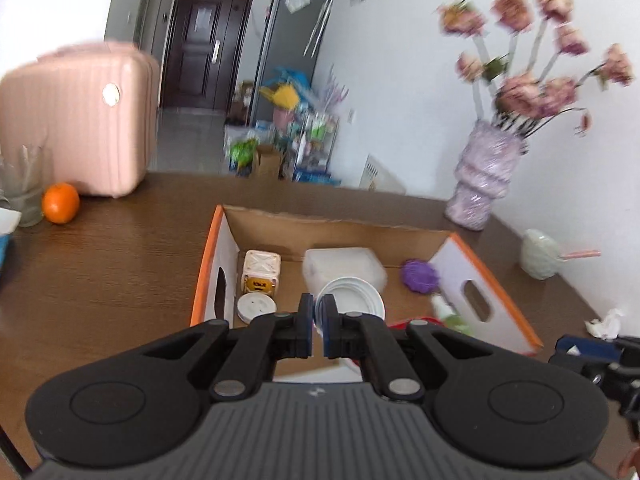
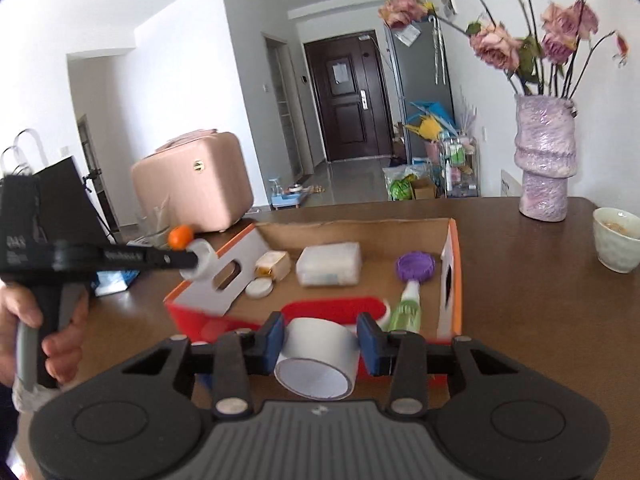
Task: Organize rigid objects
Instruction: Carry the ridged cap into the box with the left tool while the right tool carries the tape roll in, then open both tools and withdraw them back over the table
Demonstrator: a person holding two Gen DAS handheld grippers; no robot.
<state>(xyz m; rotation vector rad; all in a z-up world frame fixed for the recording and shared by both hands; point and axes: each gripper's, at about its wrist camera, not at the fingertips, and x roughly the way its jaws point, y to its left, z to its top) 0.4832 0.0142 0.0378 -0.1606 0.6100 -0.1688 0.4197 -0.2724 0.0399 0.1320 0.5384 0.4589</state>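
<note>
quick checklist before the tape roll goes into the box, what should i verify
1. Right gripper shut on the tape roll, pads on both sides: ok.
2. Tape roll sitting level in the grip: not ok, it is tilted, open end toward the camera.
3. Free floor in the cardboard box between the clear container and the purple lid: ok.
4. Green bottle and red item lie at the near edge, right under the way in: not ok.
5. Left gripper is shut on the rim of a white cup over the box: crowding cannot tell.
</note>
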